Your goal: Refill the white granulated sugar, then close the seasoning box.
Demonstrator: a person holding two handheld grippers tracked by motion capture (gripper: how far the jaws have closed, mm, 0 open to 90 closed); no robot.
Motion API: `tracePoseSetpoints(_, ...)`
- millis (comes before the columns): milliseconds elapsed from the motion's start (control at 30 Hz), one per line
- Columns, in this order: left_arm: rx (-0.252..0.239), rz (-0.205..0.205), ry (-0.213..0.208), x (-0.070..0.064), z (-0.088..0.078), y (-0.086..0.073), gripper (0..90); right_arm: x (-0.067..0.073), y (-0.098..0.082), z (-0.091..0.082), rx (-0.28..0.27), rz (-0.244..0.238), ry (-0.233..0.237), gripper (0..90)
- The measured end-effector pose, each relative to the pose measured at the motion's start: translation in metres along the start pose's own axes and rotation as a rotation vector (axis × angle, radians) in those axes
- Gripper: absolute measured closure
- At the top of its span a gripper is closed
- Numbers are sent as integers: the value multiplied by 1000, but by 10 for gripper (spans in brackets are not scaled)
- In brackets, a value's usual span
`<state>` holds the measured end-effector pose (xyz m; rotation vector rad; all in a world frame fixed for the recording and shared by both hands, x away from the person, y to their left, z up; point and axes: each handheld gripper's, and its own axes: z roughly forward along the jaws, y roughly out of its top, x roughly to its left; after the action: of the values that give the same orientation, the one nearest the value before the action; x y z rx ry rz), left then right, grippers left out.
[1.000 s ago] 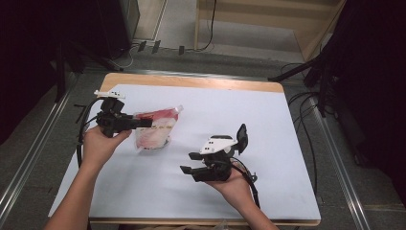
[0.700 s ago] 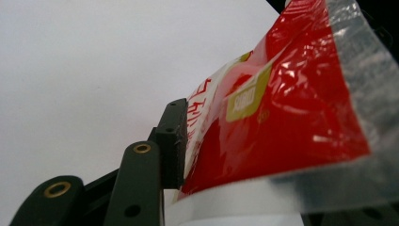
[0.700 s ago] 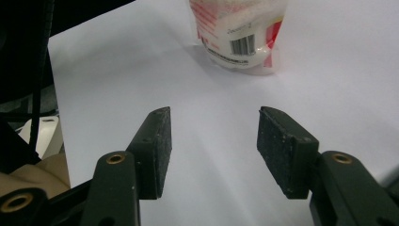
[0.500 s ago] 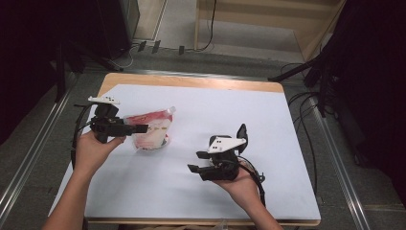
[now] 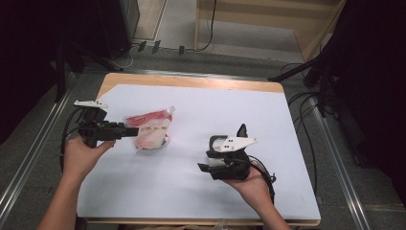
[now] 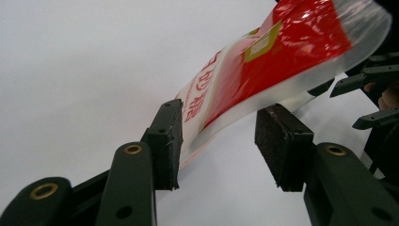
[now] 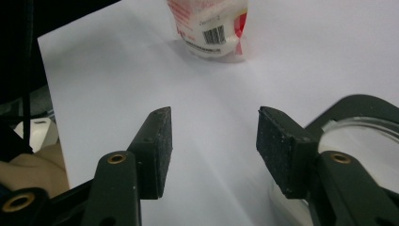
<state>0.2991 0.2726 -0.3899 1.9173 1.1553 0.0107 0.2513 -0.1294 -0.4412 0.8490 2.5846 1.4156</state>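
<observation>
A red and white plastic pouch [image 5: 151,129] rests on the white table sheet [image 5: 191,191] at the left, its clear edge reaching toward my left gripper [image 5: 130,130]. In the left gripper view the pouch [image 6: 282,52] has its lower corner between the jaws. These have just been opening; one pad [image 6: 169,136] sits at the pouch's edge and the other stands apart from it. My right gripper [image 5: 207,160] is at the middle front, open, with nothing between its pads [image 7: 155,150]. Farther off, in the right gripper view, the pouch [image 7: 211,28] shows a barcode.
A clear round container with a dark rim [image 7: 362,127] sits just behind my right gripper's jaw. The wooden table edge [image 5: 191,81] runs along the back. Metal rails [image 5: 33,148] flank the table, and cables [image 5: 306,100] trail at the right.
My left hand has drawn back to the left, and the pouch came a little way with it. Its jaws have widened around the pouch. My right hand has shifted to the right.
</observation>
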Motion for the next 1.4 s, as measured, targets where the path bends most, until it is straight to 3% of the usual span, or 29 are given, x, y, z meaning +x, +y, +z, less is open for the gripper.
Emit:
tracePoseSetpoints(133, -9, -7, -7, 3, -4, -2, 519, -3, -7, -6, 13, -6, -5, 466)
tracePoseSetpoints(333, 17, -11, -21, 7, -6, -4, 503, -14, -13, -20, 10, 5, -31, 469)
tracePoseSetpoints(500, 27, -6, -15, 10, -7, -5, 498, -22, -14, -24, 18, 29, -17, 475)
tracePoseSetpoints(733, 30, -25, 5, 17, -11, -6, 495, -23, -15, -25, 47, -10, 20, 475)
tracePoseSetpoints(933, 22, -31, 14, 22, -14, -7, 493, -29, -17, -39, 36, -22, 45, 485)
tracePoseSetpoints(1100, 28, -41, 25, 26, -13, -7, 484, -38, -20, -55, -3, -1, 28, 496)
tracePoseSetpoints(1400, 26, -35, 25, 26, -13, -7, 479, -50, -27, -75, -6, 14, 13, 571)
